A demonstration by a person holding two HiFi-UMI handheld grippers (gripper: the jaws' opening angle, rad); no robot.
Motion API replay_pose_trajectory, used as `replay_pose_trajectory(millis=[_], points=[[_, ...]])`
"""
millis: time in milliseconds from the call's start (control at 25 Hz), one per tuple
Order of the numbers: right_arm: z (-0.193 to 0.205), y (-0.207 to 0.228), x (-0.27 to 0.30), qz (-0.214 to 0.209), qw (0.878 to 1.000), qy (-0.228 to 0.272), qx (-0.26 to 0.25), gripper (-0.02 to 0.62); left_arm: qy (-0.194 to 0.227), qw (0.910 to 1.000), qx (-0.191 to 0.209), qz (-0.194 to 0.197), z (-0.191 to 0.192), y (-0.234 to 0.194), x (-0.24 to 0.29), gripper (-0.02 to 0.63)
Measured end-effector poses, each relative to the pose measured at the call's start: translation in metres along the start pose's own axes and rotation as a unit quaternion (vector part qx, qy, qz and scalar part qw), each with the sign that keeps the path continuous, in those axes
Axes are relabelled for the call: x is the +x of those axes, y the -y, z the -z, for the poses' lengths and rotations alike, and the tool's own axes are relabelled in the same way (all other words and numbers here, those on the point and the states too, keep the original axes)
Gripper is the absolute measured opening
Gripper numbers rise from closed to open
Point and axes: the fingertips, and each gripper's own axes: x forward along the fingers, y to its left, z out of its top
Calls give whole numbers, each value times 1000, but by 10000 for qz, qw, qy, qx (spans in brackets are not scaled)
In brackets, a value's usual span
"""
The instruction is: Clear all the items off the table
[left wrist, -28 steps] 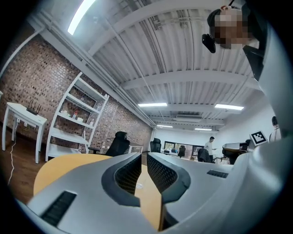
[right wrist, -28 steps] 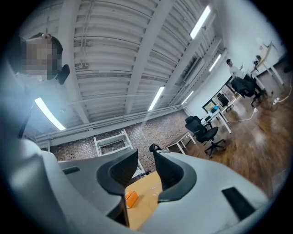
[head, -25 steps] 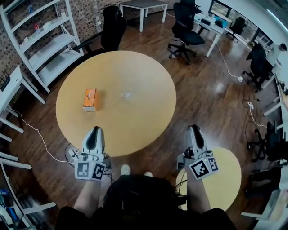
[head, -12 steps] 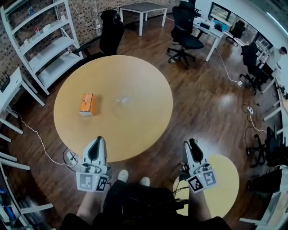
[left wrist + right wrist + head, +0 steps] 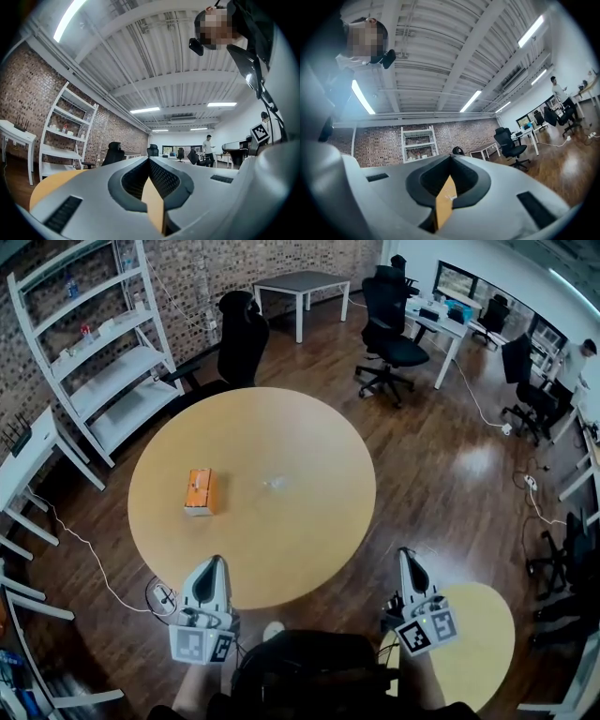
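An orange box [image 5: 198, 491] lies on the left part of the round wooden table [image 5: 309, 549]. Near the middle sits a small clear thing [image 5: 277, 484], too small to name. My left gripper [image 5: 213, 563] hangs at the table's near edge, well short of the box, and its jaws are shut on nothing [image 5: 149, 159]. The right gripper [image 5: 406, 554] is off the table's right front, over the floor. Its jaws have just been closing and now meet with nothing between them [image 5: 451, 158]. Only a wedge of tabletop shows below each pair of jaws.
A white shelf unit [image 5: 94, 343] stands at the back left, with a black office chair [image 5: 239, 334] behind the table. A small round yellow table [image 5: 478, 634] sits at my right, and a cable with a plug strip [image 5: 164, 596] lies on the floor under the near left edge.
Both grippers have drawn back toward me, from over the table's near edge to just at or off it. The box and the clear thing keep their places on the table.
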Motion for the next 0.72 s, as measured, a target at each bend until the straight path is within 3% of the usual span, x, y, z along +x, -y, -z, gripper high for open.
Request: replay_pose_trajectory(millis=[720], points=[[-5,-8,5,53,9995,-49,-298,2,60,9995,-222,207,12,-2,25,0]])
